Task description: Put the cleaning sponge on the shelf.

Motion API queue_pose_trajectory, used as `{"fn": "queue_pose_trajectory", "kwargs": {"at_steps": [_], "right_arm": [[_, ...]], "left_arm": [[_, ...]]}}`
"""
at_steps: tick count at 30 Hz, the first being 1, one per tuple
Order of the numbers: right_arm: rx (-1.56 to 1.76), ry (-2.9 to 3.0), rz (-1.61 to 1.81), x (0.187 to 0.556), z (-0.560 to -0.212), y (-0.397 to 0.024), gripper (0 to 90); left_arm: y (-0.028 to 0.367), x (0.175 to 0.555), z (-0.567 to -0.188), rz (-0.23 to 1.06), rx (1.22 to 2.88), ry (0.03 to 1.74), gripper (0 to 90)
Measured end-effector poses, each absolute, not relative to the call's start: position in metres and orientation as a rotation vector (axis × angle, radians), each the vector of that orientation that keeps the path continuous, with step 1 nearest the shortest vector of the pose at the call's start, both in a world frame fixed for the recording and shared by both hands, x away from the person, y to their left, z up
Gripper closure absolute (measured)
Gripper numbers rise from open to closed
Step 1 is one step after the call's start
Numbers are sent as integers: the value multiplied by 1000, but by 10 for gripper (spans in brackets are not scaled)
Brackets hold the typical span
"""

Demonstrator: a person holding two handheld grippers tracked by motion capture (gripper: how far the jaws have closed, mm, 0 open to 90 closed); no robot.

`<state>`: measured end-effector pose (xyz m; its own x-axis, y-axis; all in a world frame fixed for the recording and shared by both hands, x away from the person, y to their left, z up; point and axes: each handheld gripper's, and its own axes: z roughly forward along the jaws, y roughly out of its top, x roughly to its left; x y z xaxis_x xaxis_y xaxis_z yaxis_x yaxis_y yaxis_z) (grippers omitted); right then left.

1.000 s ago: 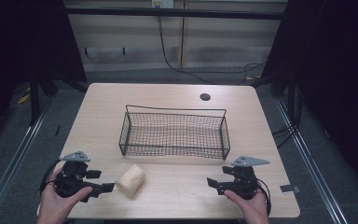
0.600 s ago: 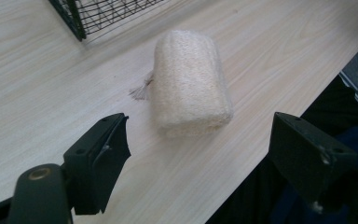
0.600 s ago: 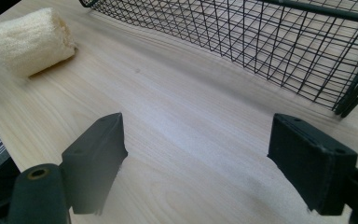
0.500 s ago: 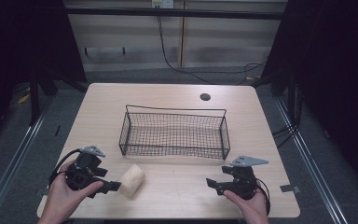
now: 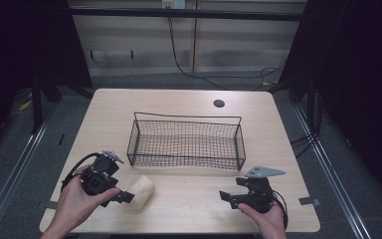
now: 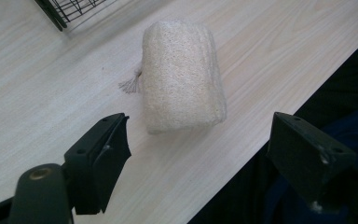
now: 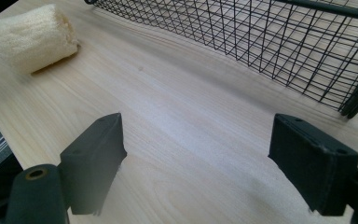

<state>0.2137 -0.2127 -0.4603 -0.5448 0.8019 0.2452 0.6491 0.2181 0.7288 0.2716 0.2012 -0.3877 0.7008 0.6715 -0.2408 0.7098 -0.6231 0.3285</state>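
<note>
1. Jaws of the left gripper point(image 6: 198, 154) stand spread wide, with the loofah sponge point(image 6: 182, 77) lying just ahead of the gap between them, untouched.
2. Jaws of the right gripper point(image 7: 196, 163) are spread, holding nothing; the wire basket point(image 7: 279, 42) sits ahead to their right, the loofah sponge far ahead to their left.

A black wire basket point(image 5: 186, 141) stands mid-surface point(image 5: 189, 204); a dark round hole point(image 5: 219, 103) sits near the far edge.

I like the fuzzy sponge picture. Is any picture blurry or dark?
High view: dark surroundings, pale wooden table lit. Left gripper view: cream loofah sponge roll sharp. Right gripper view: black wire mesh basket sharp, the near black tongs soft-edged.
</note>
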Motion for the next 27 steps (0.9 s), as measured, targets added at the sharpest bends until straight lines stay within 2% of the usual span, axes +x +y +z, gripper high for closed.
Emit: {"fn": "queue_pose_trajectory", "kwargs": {"at_steps": [9, 15, 27], "right_arm": [[1392, 2305, 1233, 213, -460, -212, 175], [1390, 2307, 1235, 213, -461, -212, 175], [1393, 2310, 1233, 213, -461, -212, 174]], "left_arm": [[187, 281, -382, -153, 2566, 1043, 181], [179, 287, -388, -183, 2635, 1069, 205], [167, 300, -399, -229, 2652, 1113, 194]]}}
